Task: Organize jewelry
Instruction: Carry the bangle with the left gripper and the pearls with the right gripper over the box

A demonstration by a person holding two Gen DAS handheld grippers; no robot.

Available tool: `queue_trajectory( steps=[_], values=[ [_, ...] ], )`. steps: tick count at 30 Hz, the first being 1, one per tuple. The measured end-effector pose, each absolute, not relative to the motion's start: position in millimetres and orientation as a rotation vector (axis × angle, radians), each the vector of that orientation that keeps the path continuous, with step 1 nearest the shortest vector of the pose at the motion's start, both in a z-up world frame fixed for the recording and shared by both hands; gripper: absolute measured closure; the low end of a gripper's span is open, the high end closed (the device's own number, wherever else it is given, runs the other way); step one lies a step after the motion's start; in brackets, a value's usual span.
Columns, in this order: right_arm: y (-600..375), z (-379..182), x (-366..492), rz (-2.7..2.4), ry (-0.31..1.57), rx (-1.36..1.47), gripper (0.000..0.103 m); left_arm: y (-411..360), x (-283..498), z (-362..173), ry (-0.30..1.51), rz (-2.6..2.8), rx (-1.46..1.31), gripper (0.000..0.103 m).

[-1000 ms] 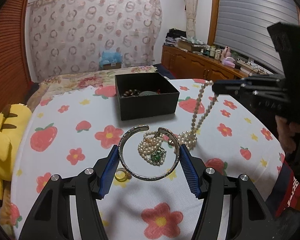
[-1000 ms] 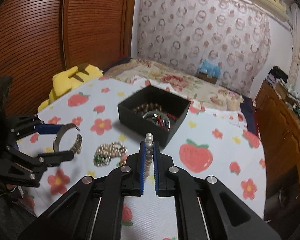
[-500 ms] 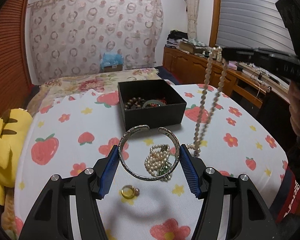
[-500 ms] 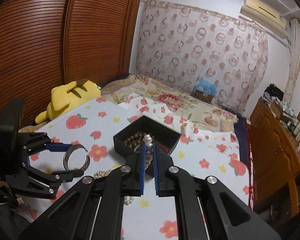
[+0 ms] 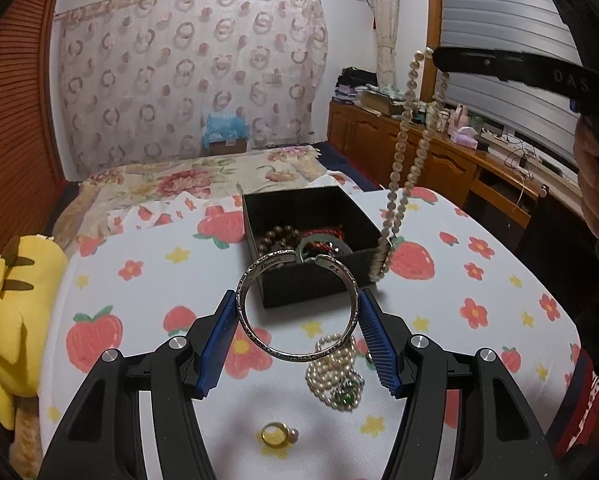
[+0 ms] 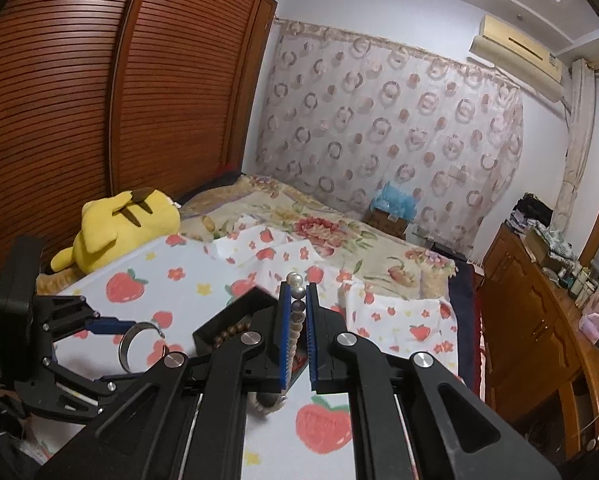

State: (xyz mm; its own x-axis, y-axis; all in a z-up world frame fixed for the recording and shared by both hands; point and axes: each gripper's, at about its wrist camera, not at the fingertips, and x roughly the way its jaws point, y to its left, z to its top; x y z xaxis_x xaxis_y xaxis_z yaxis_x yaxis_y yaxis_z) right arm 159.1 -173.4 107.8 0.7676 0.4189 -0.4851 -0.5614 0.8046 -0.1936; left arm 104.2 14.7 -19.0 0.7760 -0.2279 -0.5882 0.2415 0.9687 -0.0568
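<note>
My left gripper (image 5: 297,312) is shut on a silver cuff bracelet (image 5: 259,340) and holds it above the table, just in front of the black jewelry box (image 5: 311,280). The bracelet also shows in the right wrist view (image 6: 127,346). My right gripper (image 6: 296,300) is shut on a long pearl necklace (image 5: 403,156), which hangs clear of the table beside the box's right front corner. The box holds brown beads (image 5: 281,236) and a red cord piece. A pearl bracelet with a green stone (image 5: 335,376) and a gold ring (image 5: 277,434) lie on the cloth.
The round table has a strawberry and flower cloth (image 5: 119,292). A yellow plush toy (image 5: 11,300) sits at the table's left edge. A bed (image 5: 171,180) lies behind, and a wooden dresser (image 5: 459,160) stands at the right.
The right gripper has lifted the pearl necklace off the table, so it hangs free beside the box. The left gripper has risen and moved toward the box with the cuff.
</note>
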Motion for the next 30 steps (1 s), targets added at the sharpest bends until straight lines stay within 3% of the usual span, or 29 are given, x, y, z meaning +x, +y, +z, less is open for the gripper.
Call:
queue_trajectory(
  steps=[20, 30],
  values=[
    [-155, 126, 236, 0.463, 0.431, -0.337, 0.095, 1, 143, -15, 0.629, -0.264, 0.069, 0.045],
    [-154, 86, 261, 0.484, 0.521, -0.291, 0.095, -2, 162, -17, 0.633, -0.260, 0.081, 0.045]
  ],
)
